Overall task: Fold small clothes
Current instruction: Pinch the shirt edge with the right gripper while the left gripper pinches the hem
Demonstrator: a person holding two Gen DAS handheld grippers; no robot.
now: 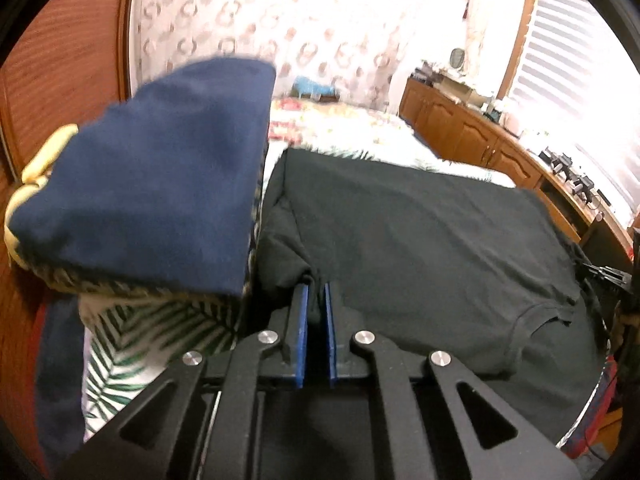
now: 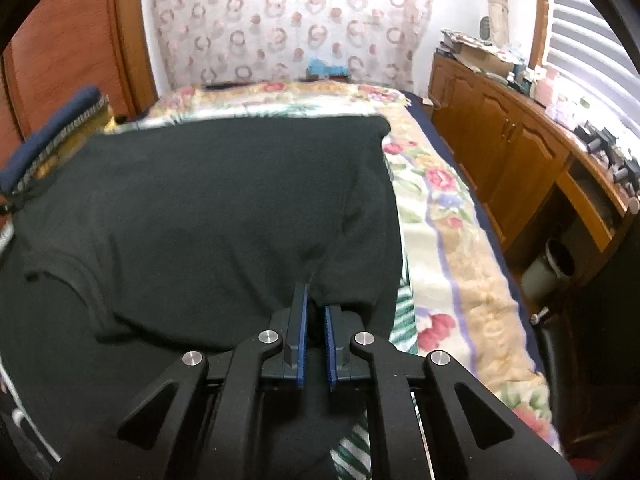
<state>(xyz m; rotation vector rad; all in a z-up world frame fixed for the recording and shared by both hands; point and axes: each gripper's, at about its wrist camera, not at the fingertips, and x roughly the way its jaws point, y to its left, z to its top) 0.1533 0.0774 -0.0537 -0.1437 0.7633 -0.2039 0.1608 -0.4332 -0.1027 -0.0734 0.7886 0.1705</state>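
Black T-shirt (image 1: pixel 420 240) spread flat on the bed (image 2: pixel 440 216), over a leaf-print sheet (image 1: pixel 132 336) and a flowered blanket (image 2: pixel 448 280). Left gripper (image 1: pixel 316 286) clenched on a pinch of the shirt's near edge, blue-padded fingers (image 1: pixel 301 320) nearly together with black cloth bunched between them. Right gripper (image 2: pixel 316 300) likewise clamped on the shirt's near edge, close to its right side, cloth puckered at the tips of the fingers (image 2: pixel 300 320). Sleeve seam showing near the lower right in the left wrist view and at the lower left in the right wrist view. Folded navy cloth (image 1: pixel 160 176) stacked on other folded pieces just beside the shirt, on its left. Wooden cabinets (image 2: pixel 512 152) along the wall to the right, patterned curtain (image 2: pixel 288 20) behind the bed.
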